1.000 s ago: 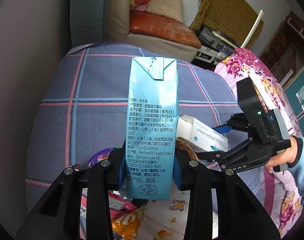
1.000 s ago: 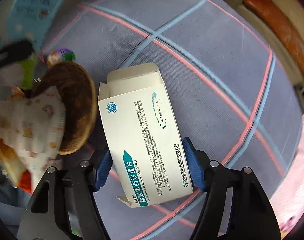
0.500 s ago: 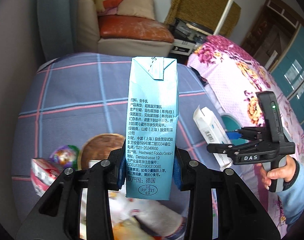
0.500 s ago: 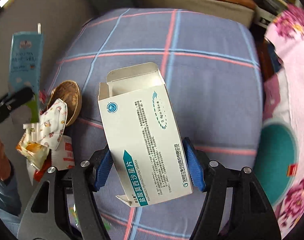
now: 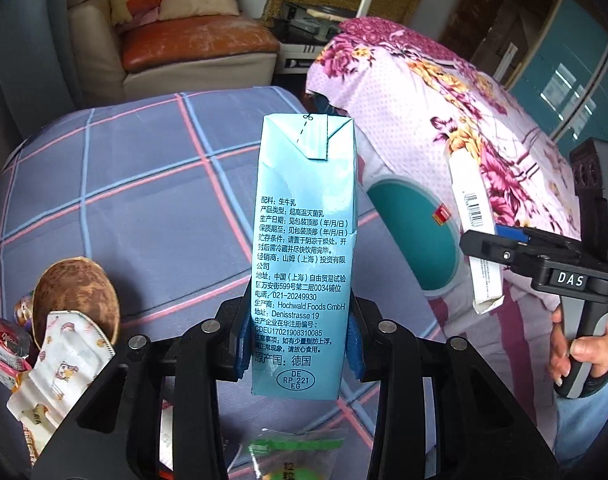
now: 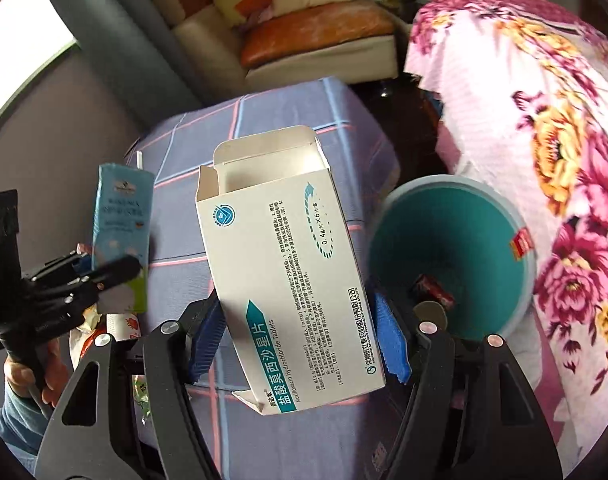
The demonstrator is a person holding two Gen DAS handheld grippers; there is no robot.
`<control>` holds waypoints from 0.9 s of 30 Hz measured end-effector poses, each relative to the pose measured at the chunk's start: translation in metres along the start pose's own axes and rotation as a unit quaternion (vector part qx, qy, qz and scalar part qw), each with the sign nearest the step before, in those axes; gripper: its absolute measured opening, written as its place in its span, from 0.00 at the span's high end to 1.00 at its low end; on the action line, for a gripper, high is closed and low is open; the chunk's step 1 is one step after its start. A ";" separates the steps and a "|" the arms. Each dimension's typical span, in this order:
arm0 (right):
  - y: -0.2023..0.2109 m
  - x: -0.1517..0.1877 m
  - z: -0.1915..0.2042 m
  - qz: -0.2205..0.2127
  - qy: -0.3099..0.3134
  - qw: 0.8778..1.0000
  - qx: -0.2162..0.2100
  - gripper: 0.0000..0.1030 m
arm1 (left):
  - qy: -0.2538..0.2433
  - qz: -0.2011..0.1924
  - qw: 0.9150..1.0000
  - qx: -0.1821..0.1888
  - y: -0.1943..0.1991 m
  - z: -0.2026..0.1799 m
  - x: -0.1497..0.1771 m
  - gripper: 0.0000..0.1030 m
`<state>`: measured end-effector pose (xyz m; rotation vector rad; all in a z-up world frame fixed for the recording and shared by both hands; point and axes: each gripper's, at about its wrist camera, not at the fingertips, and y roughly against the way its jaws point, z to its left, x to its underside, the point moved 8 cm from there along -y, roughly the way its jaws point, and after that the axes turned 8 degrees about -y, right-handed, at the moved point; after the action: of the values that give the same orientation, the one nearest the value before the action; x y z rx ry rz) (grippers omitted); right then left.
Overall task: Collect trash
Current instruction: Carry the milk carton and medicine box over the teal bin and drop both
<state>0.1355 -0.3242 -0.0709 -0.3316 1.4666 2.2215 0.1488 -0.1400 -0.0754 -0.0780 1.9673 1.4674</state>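
My left gripper (image 5: pixel 299 344) is shut on a light blue milk carton (image 5: pixel 304 248), held upright above the checked cloth. The same carton (image 6: pixel 121 236) and left gripper (image 6: pixel 91 276) appear at the left of the right wrist view. A white medicine box (image 6: pixel 287 276) with its top flap open is clamped in my right gripper (image 6: pixel 299 340). That box (image 5: pixel 474 224) shows edge-on in the left wrist view, beside the right gripper (image 5: pixel 500 246). A teal bin (image 6: pixel 452 256) stands right of the box, with a red wrapper inside; the bin (image 5: pixel 412 232) sits behind the carton.
Trash lies on the blue checked table cloth (image 5: pixel 143 208): a brown shell (image 5: pixel 75 292), a printed face mask (image 5: pixel 63 364), snack wrappers (image 5: pixel 3 344) and a green packet (image 5: pixel 295 456). A floral cover (image 6: pixel 544 120) rises to the right. A sofa (image 5: pixel 175 44) stands behind.
Both grippers have swung right with their loads, away from the trash pile. The teal bin has come into view beside the medicine box, and the right gripper has rolled.
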 end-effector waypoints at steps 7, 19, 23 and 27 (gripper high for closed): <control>0.022 0.001 -0.052 -0.038 -0.054 0.998 0.016 0.38 | -0.028 0.022 0.999 0.007 -0.028 -0.041 -0.008 0.64; 0.030 -0.008 -0.110 -0.064 -0.118 0.990 0.033 0.38 | -0.073 0.051 0.995 0.035 -0.083 -0.106 -0.037 0.64; 0.029 -0.010 -0.123 -0.067 -0.134 0.988 0.039 0.38 | -0.085 0.059 0.994 0.048 -0.103 -0.124 -0.044 0.64; 0.027 -0.013 -0.135 -0.067 -0.144 0.986 0.049 0.38 | -0.085 0.071 0.992 0.059 -0.123 -0.133 -0.045 0.64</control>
<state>0.1272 -0.4593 -0.0979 -0.0704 1.3502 1.9880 0.1726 -0.3153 -0.1344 0.2358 1.9467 1.3927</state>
